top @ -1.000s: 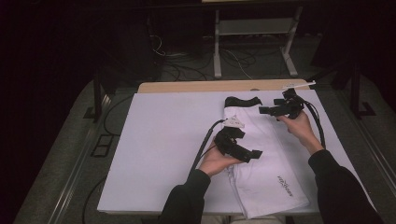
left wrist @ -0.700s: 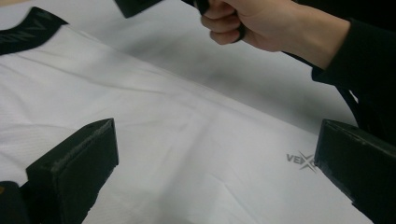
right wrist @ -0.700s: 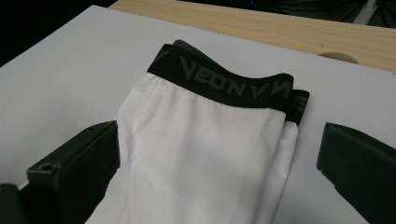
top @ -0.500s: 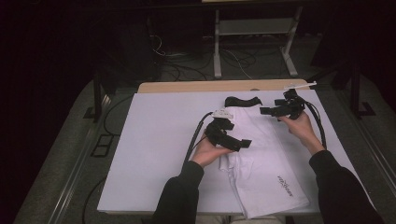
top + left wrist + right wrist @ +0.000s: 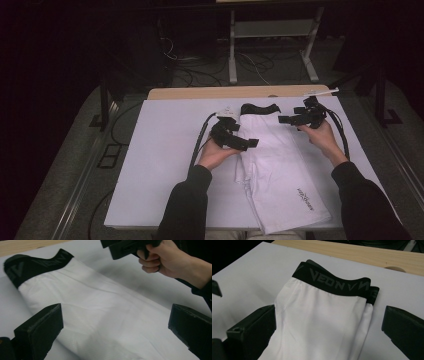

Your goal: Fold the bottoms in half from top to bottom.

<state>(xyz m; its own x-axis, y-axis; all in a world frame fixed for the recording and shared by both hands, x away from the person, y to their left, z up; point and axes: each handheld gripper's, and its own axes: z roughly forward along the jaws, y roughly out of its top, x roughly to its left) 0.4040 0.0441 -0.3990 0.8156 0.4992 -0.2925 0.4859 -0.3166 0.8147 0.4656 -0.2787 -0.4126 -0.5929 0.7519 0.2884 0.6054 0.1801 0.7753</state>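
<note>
1. The tabletop [image 5: 165, 165], covered by a white sheet, spans the middle of the high view; a strip of bare wood runs along its 12 o'clock edge.

2. A pair of white shorts [image 5: 280, 170] lies folded lengthwise on the tabletop, right of centre. It runs from near the 12 o'clock edge down toward 5 o'clock, where a small dark logo [image 5: 306, 198] sits on the fabric close to the near edge.

3. The black waistband [image 5: 259, 108] forms the 12 o'clock end of the shorts. In the right gripper view it carries grey lettering and a second layer of band peeks out behind it at 3 o'clock.

4. The right hand [image 5: 320, 135] grips its tool at the 3 o'clock side of the waistband; in the left gripper view this hand appears at 1 o'clock, above the fabric.

5. The left hand [image 5: 215, 152] holds its tool at the 9 o'clock edge of the shorts, below the waistband.

6. The left tool [image 5: 239, 141] points across the shorts; its jaws are spread wide, with white fabric between them in the left gripper view, pinching nothing.

7. The right tool [image 5: 289, 120] points toward the waistband from the 3 o'clock side, jaws spread wide either side of the shorts in its own view, pinching nothing.
</note>
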